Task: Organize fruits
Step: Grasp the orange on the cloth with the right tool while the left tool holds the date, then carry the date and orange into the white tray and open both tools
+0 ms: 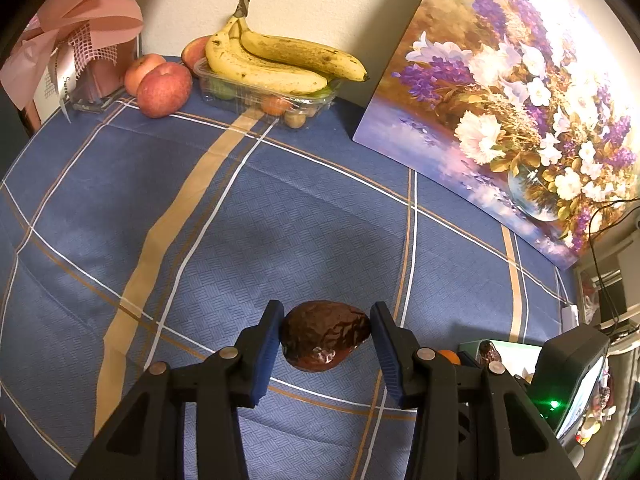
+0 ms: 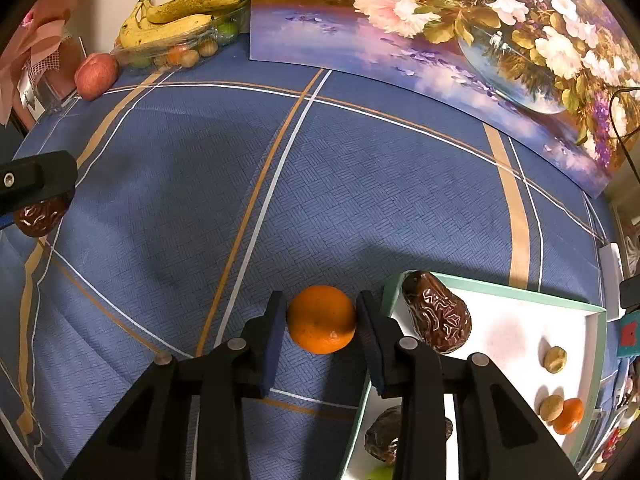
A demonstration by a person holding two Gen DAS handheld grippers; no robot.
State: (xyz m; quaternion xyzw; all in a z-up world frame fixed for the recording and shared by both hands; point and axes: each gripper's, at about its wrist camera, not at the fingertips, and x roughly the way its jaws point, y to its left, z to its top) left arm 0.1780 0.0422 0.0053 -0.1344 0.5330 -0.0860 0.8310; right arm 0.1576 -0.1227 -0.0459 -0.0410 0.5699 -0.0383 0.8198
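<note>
My left gripper (image 1: 326,312) is shut on a dark brown wrinkled fruit (image 1: 324,340), its blue pads touching both sides just over the blue checked cloth (image 1: 280,208). The right wrist view shows that same fruit (image 2: 40,218) at the far left, under a black finger (image 2: 36,178). My right gripper (image 2: 320,298) has an orange (image 2: 322,320) between its pads, which touch it on both sides as it rests on the cloth. Just right of it lies a white tray with a green rim (image 2: 500,286), holding two more brown wrinkled fruits (image 2: 438,314), small tan fruits (image 2: 555,359) and a small orange (image 2: 570,416).
Against the back wall, bananas (image 1: 276,60) lie on a clear plastic box of small fruits (image 1: 224,92), with red apples (image 1: 164,90) and a pink wrapped gift (image 1: 80,40) to their left. A flower painting (image 1: 500,100) leans at the right. A device with a screen (image 1: 576,376) stands beyond the tray.
</note>
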